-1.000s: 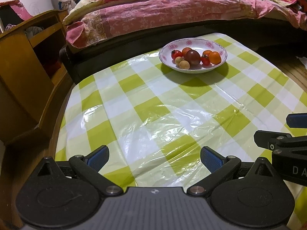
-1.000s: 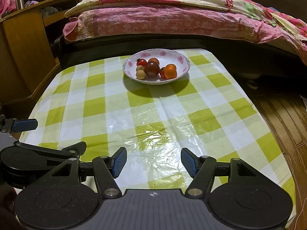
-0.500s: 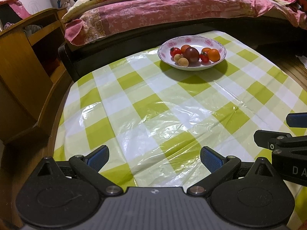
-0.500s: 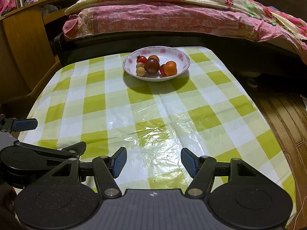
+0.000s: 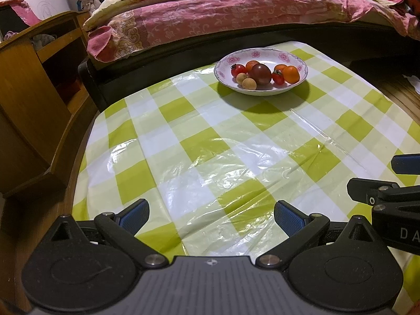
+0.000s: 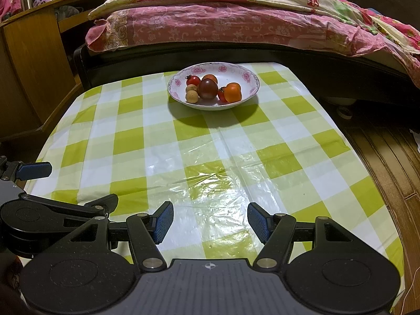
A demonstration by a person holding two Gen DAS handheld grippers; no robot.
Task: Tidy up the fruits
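A white floral bowl [image 5: 294, 58] [image 6: 244, 77] stands at the far end of the green-checked table [image 5: 210, 141] [image 6: 210, 157]. It holds a dark plum [image 5: 260, 74] [image 6: 207, 88], small red tomatoes [image 5: 237, 69], orange fruits [image 5: 291, 74] [image 6: 232, 92] and two tan longans [image 5: 249, 83] [image 6: 191, 96]. My left gripper [image 5: 211, 218] is open and empty over the near edge, far from the bowl. My right gripper [image 6: 210, 221] is open and empty beside it; it also shows at the right of the left wrist view.
A bed with a pink floral quilt [image 5: 236, 13] [image 6: 223, 21] runs behind the table. A wooden shelf unit [image 5: 31, 84] [image 6: 29, 60] stands at the left. Wooden floor [image 6: 388, 162] lies to the right of the table.
Both grippers have drawn back and risen a little, so the bowl looks farther away. Both stay open and empty. The fruits have not moved.
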